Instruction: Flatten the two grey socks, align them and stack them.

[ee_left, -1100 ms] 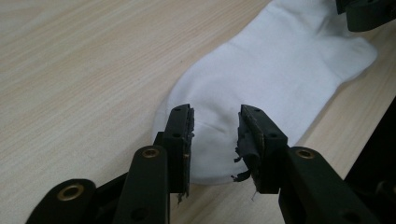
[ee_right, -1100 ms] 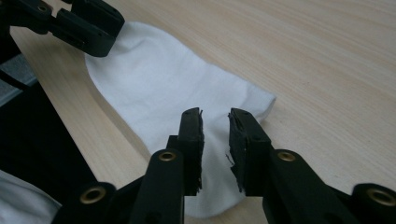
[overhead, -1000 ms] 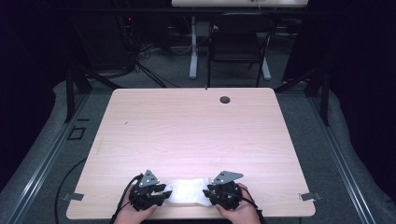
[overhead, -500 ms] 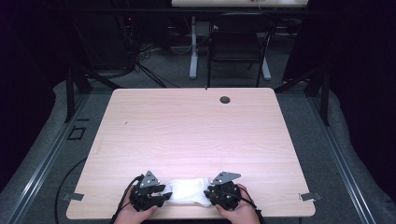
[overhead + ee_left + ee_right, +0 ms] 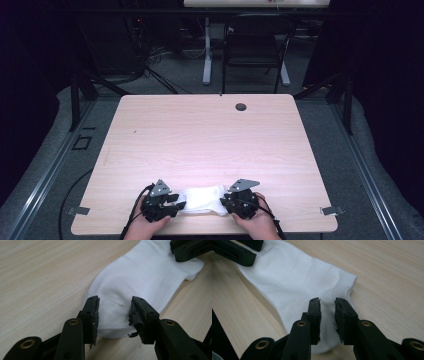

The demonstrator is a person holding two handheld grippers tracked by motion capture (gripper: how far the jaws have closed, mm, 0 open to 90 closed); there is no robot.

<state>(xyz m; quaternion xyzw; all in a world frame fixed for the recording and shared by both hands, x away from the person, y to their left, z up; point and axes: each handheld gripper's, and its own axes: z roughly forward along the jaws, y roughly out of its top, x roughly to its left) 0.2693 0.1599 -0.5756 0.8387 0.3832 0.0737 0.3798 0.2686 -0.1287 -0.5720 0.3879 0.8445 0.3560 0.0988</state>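
A white sock (image 5: pixel 202 199) is lying flat near the front edge of the desk (image 5: pixel 210 135). The left gripper (image 5: pixel 113 312) and right gripper (image 5: pixel 327 312) are sitting over its two ends, jaws apart, grasping nothing.

My tongs (image 5: pixel 113 315) are black; the sock (image 5: pixel 140 280) is plain white; the bench (image 5: pixel 200 135) is pale wood-grain.
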